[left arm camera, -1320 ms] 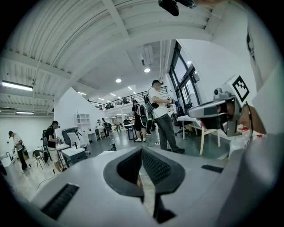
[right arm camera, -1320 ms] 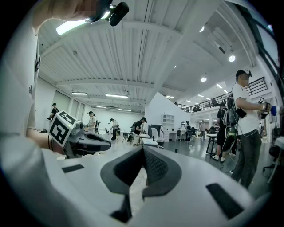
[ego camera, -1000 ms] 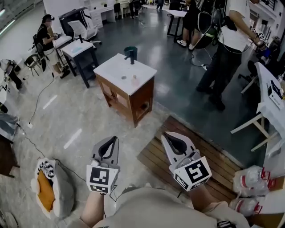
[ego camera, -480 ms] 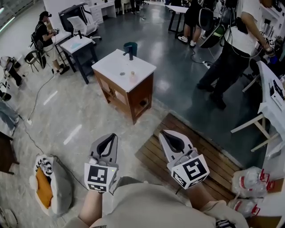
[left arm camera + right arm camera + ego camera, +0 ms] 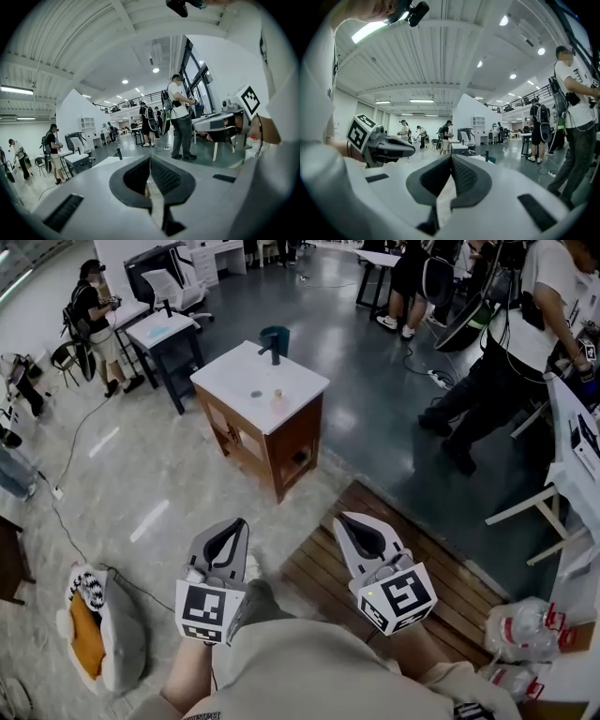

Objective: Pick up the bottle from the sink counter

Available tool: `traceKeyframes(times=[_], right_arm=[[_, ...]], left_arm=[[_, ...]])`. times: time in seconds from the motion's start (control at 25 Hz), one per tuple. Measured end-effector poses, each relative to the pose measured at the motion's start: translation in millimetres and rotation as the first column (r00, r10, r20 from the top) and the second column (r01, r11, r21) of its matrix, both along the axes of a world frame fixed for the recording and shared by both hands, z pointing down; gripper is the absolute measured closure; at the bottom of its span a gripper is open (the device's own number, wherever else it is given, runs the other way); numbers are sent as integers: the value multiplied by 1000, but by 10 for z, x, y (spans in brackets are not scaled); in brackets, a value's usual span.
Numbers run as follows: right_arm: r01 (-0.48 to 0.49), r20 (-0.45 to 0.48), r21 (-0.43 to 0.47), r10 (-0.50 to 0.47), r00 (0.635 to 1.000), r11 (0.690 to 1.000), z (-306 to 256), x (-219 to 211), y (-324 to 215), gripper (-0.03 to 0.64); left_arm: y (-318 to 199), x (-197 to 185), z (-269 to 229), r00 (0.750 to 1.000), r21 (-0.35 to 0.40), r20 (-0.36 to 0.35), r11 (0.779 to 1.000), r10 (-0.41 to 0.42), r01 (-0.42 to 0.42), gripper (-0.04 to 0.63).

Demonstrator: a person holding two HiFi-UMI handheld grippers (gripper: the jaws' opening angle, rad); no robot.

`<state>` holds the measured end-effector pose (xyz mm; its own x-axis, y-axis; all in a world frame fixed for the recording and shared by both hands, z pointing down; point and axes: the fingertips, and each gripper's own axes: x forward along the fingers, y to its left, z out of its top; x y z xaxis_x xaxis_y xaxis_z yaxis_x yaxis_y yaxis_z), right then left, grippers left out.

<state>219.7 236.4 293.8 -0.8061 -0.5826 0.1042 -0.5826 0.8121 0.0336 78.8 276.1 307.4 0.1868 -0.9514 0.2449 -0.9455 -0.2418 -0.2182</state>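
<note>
While my left gripper [image 5: 242, 522] and right gripper [image 5: 343, 519] hang low, fingers clenched empty, the small pale bottle [image 5: 277, 396] stands upright, long axis vertical, near the white tabletop's [image 5: 225, 379] right edge.

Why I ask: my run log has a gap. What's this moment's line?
stage: far from sink counter | bottle: on counter, untouched | left gripper: shut, empty | right gripper: shut, empty

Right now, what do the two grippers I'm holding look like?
Both the left gripper and right gripper have pale grey shells, with dark ribbed pads lining the jaws. Each carries a white cube printed with black square markers at the back. You wear beige clothing.
</note>
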Motion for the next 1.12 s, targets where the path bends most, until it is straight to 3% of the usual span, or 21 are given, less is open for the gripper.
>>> traceKeyframes(times=[0.32,0.64,1.12], right_arm=[[-20,-14,-4,19,1000,1000,271,-235,-298,620],[-69,-22,-55,68,997,996,386,-652,-793,620],[-136,-78,-123,127,989,983,574,-1561,-2041,620]], left_arm=[[-344,-182,236,999,11,3,999,32,-32,588],[-878,-647,342,998,-20,-3,998,65,-65,588],[-2198,-1518,465,990,-78,-29,987,141,-143,588]])
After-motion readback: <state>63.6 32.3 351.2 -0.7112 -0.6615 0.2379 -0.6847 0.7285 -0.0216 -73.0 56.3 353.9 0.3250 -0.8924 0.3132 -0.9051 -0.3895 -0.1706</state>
